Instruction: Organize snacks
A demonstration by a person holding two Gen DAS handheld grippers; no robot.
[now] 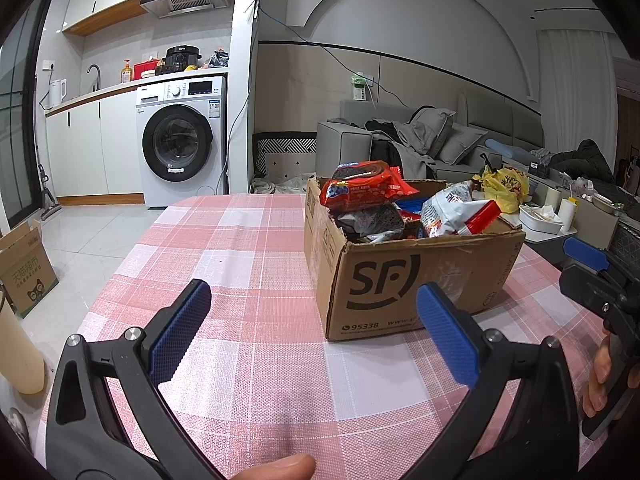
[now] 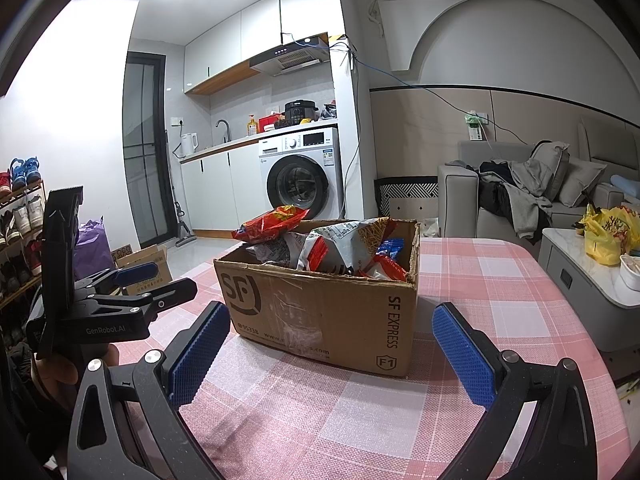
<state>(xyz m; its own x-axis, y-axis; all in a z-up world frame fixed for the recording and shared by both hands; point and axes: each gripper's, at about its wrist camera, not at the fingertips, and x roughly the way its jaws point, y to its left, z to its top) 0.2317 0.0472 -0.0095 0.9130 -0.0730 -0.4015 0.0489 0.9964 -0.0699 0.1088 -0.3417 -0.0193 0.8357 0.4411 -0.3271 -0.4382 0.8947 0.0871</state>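
Both tools, left [image 1: 312, 320] and right [image 2: 328, 344], hover near the box [image 1: 412, 280] on the table [image 1: 248, 248], jaws apart and holding nothing. Snacks [image 1: 368, 192] sit heaped inside the box. That fits packing just done or sorting ahead; I can't judge which.

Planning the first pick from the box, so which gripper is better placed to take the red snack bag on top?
Probably the left gripper: open, and the red snack bag overhangs the cardboard box on its side. The right gripper, also open, faces the other corner.
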